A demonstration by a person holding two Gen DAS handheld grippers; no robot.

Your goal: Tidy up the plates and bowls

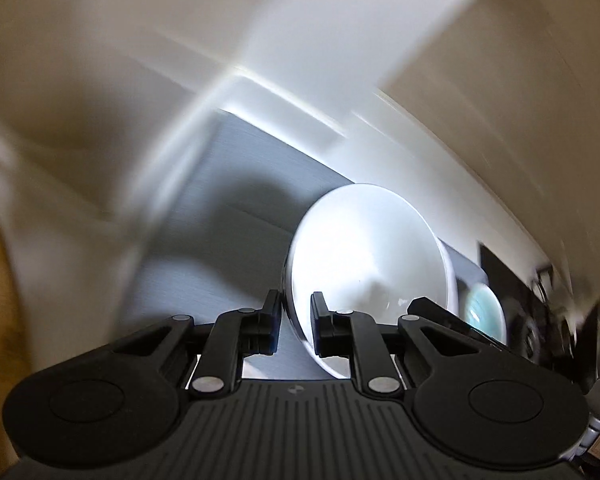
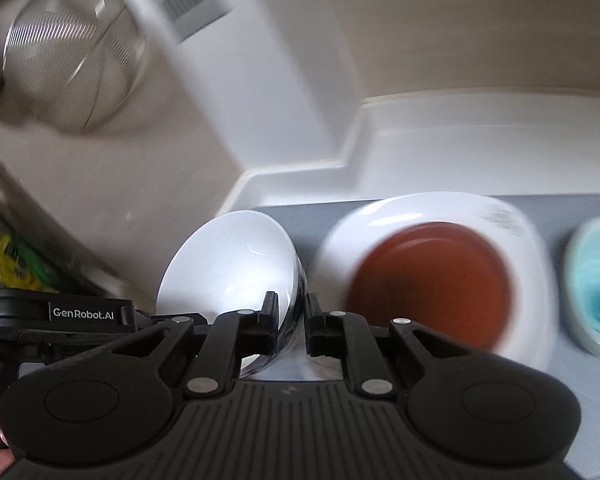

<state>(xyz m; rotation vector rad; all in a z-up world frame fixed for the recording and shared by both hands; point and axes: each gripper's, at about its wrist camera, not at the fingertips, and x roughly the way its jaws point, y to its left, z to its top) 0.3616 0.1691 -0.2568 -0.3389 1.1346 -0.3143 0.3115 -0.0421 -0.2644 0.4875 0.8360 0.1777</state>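
Observation:
A white bowl [image 1: 364,256] with a dark outer wall hangs tilted above a grey mat [image 1: 236,184], and both grippers hold it. My left gripper [image 1: 296,304] is shut on the bowl's near rim. My right gripper [image 2: 291,302] is shut on the opposite rim of the same bowl [image 2: 228,264]. In the right wrist view the left gripper's black housing [image 2: 60,314] reaches in from the left, behind the bowl. To the bowl's right a brown plate [image 2: 432,280] lies on a white plate [image 2: 532,240], and a teal bowl [image 2: 596,304] stands beyond them.
The grey mat [image 2: 572,392] lies on a white counter [image 2: 440,152] with a stepped raised back edge. A ribbed glass vessel [image 2: 72,60] is at the upper left, a yellow-green packet [image 2: 16,264] at the left. Dark items [image 1: 540,312] stand at the right. Surroundings are motion-blurred.

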